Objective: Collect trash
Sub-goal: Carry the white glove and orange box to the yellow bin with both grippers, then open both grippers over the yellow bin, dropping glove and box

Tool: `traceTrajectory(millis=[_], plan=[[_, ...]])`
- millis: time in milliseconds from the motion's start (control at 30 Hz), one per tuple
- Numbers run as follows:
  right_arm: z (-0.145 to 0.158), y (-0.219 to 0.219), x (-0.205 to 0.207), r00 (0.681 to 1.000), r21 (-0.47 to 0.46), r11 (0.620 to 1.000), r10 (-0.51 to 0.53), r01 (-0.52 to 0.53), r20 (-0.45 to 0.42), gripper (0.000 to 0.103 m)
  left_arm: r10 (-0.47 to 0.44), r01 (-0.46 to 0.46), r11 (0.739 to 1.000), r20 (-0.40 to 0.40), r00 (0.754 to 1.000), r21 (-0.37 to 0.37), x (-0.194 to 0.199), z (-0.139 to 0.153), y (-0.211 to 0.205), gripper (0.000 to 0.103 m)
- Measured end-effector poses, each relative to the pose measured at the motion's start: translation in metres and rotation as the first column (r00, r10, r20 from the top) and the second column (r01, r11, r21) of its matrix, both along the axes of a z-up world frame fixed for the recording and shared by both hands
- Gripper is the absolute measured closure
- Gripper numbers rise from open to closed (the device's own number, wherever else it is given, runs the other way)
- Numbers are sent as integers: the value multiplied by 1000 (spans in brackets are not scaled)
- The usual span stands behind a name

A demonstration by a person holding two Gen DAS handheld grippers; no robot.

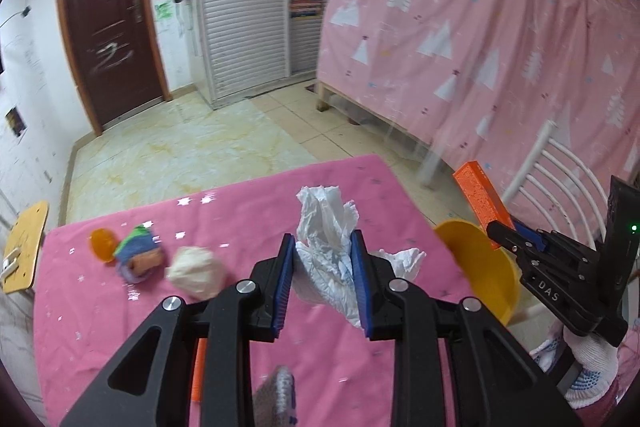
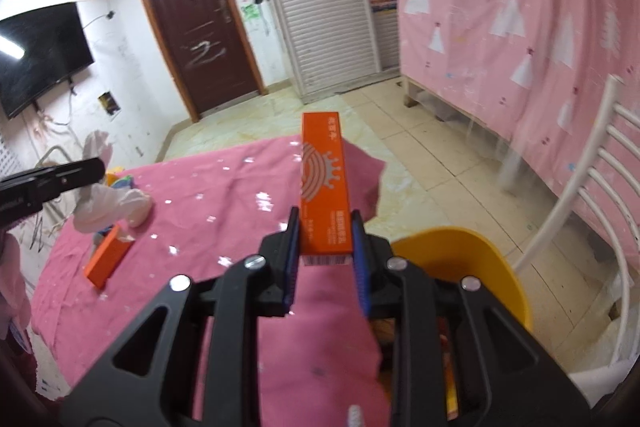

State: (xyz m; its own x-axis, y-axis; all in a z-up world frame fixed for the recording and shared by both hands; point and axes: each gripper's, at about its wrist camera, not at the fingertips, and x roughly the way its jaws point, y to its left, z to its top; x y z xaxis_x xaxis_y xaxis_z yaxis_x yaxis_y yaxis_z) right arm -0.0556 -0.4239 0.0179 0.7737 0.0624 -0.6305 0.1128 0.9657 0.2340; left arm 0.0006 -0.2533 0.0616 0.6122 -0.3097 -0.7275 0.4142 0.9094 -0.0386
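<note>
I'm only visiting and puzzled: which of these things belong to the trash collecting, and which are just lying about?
Part of the job:
left gripper holding crumpled tissue
right gripper holding orange box
yellow bin
paper ball
small orange box

Just there:
white chair
pink curtain
television

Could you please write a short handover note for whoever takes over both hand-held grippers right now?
Left hand-held gripper: shut on a crumpled white tissue, lifted above the pink tablecloth.
Right hand-held gripper: shut on a long orange box, held near the yellow bin at the table's right edge.
Done: two pieces picked up; the bin already seems to hold some trash.
Left: drop both into the bin, then collect the paper ball, the colourful wrapper pile, the orange lid and the small orange box.
</note>
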Motion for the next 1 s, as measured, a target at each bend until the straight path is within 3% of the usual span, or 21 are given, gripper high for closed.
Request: traceTrajectory(millis=[433, 467, 500, 533, 567, 767, 867, 1000], plan=[[-38, -52, -17, 995, 21, 996, -82, 84, -62, 79, -117, 118, 992, -27, 993, 36, -11, -15, -87, 83], [-41, -55, -17, 994, 29, 995, -88, 90, -66, 70, -125, 126, 991, -34, 992, 36, -12, -17, -92, 83], [-43, -59, -18, 993, 46, 994, -96, 99, -64, 50, -133, 134, 990, -39, 990, 37, -13, -18, -97, 83], [-45, -64, -20, 993, 63, 992, -109, 113, -55, 42, -141, 142, 989, -42, 989, 38, -14, -19, -104, 83], [-45, -67, -22, 992, 70, 990, -115, 118, -50, 39, -149, 151, 988, -43, 988, 39, -15, -20, -110, 83], [-42, -88, -34, 987, 112, 980, -161, 162, -18, 39, -202, 203, 979, -67, 977, 1, -19, -23, -135, 83], [-41, -97, -39, 984, 133, 976, -176, 175, -9, 39, -225, 225, 974, -83, 971, -11, -20, -27, -146, 75], [-39, -104, -46, 981, 142, 971, -193, 191, 3, 39, -235, 233, 972, -100, 967, -25, -21, -30, -158, 52]])
